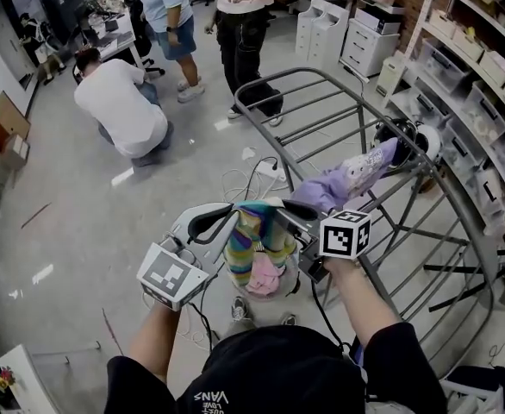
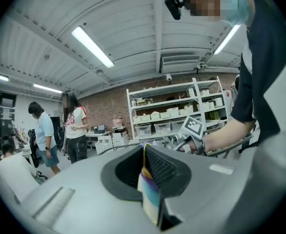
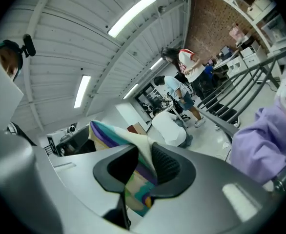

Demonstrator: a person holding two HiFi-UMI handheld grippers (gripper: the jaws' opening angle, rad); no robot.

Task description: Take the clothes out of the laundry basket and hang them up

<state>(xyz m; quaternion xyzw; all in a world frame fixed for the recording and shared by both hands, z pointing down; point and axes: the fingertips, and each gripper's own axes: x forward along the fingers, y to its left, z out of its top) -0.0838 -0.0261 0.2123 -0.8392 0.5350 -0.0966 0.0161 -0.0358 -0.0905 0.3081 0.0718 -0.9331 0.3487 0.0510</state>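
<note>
Striped rainbow garment (image 1: 254, 244) is held up beside the drying rack (image 1: 321, 80), so I'd say we're at the hanging step. The left gripper (image 1: 222, 218) is clamped tight on its top edge. The right gripper (image 1: 283, 207) has its jaws a little apart, with cloth loose between them. Next move, I'd guess, is to regrip, spread it and drape it over a bar near the purple garment (image 1: 347, 179). It hangs bunched up, long axis up-and-down.

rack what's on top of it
A purple cloth lies draped over the rack's bars. The stretch of bar under the cloth is covered, so how it sits there cannot be seen.
</note>
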